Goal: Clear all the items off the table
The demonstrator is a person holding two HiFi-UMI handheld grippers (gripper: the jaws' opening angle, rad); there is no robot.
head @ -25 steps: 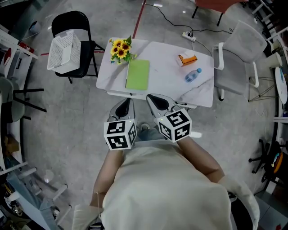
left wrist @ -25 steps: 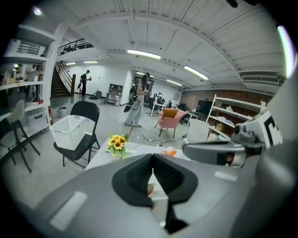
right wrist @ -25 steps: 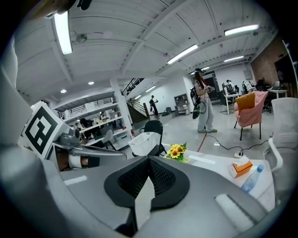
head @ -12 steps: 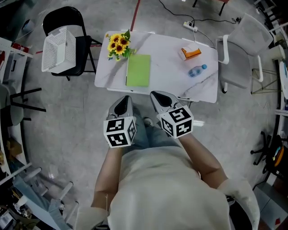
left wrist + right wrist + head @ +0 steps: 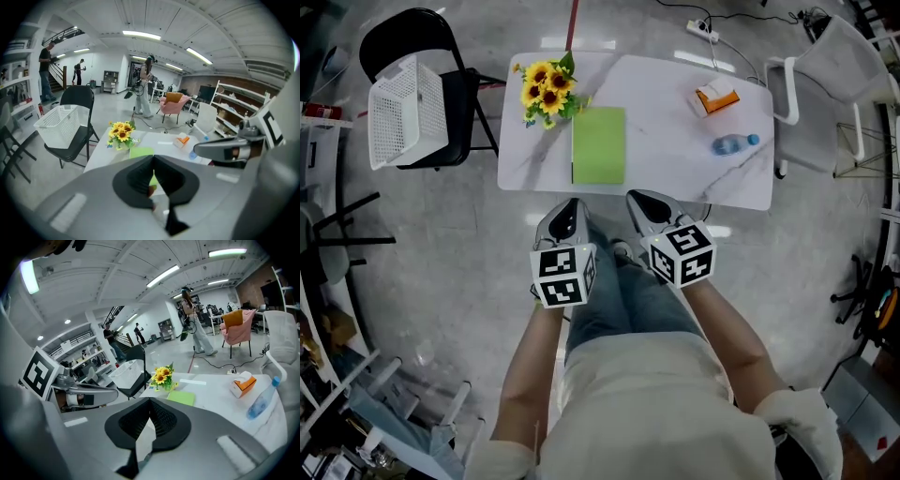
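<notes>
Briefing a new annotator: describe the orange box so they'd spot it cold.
Find the white table ahead of the person. At its far right corner sits a small box. It is the only orange-and-white thing, just beyond the clear water bottle.

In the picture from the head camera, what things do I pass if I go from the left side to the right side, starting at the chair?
white basket → sunflowers → green folder → orange tissue box → water bottle
</notes>
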